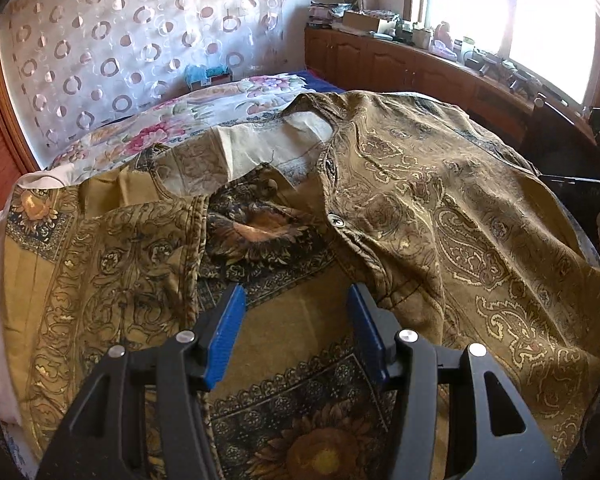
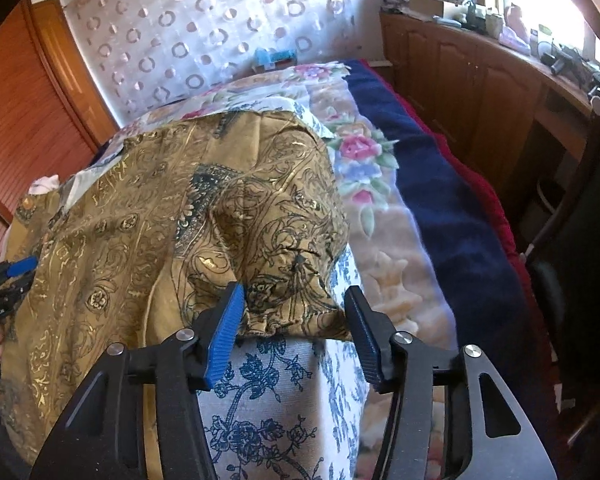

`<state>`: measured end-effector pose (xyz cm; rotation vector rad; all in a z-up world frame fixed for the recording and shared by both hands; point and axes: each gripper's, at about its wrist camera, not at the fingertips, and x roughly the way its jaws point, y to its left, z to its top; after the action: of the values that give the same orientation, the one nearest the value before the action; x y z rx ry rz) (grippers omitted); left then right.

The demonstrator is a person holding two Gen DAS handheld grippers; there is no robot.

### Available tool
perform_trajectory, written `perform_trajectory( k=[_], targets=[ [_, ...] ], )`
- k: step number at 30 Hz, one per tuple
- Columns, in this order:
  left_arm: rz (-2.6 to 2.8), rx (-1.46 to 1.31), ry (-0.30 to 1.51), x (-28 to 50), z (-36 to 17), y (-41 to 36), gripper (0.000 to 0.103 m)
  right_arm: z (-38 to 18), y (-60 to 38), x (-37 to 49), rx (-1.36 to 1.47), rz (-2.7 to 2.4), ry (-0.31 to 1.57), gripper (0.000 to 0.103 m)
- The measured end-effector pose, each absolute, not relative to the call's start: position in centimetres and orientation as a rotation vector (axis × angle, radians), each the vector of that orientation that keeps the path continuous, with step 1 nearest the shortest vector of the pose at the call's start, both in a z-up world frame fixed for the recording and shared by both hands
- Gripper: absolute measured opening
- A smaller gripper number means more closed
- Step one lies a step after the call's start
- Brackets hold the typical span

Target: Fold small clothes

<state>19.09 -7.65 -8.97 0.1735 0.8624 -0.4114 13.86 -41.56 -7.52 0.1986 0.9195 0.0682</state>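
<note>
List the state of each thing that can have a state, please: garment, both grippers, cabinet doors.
Paisley garment: spread out, front open, not yet folded.
Left gripper: open, holding nothing.
Right gripper: open, around the gold cloth edge, not gripping.
Cabinet doors: shut.

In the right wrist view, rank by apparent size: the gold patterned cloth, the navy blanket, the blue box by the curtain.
Largest to smallest:
1. gold patterned cloth
2. navy blanket, though it lies farther away
3. blue box, tiny and far off
</note>
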Motion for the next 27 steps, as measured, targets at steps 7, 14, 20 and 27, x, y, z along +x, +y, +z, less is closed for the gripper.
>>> perform_trajectory(
  k=[7,14,20,27],
  targets=[
    [-0.411,0.174,0.862,19.1,-9.0,-7.8,0.054,-6.7,-40.6,13.6,0.131,0.051,0.907,0.015],
    [-0.41,0.175,0.862,19.1,-9.0,-7.8,0.055,-4.5,-39.7,13.4,0.04,0.009,0.841,0.004],
    [-0.411,0.175,0.863,19.1,-9.0,-7.8,0.055,-0.2,-36.7,13.8,-0.01,0.07,0.679,0.003],
    [-0.41,0.175,0.863,19.2,-9.0,-7.8,0.055,0.2,-30.3,14.8,-0.056,0.26,0.676,0.003]
  ],
)
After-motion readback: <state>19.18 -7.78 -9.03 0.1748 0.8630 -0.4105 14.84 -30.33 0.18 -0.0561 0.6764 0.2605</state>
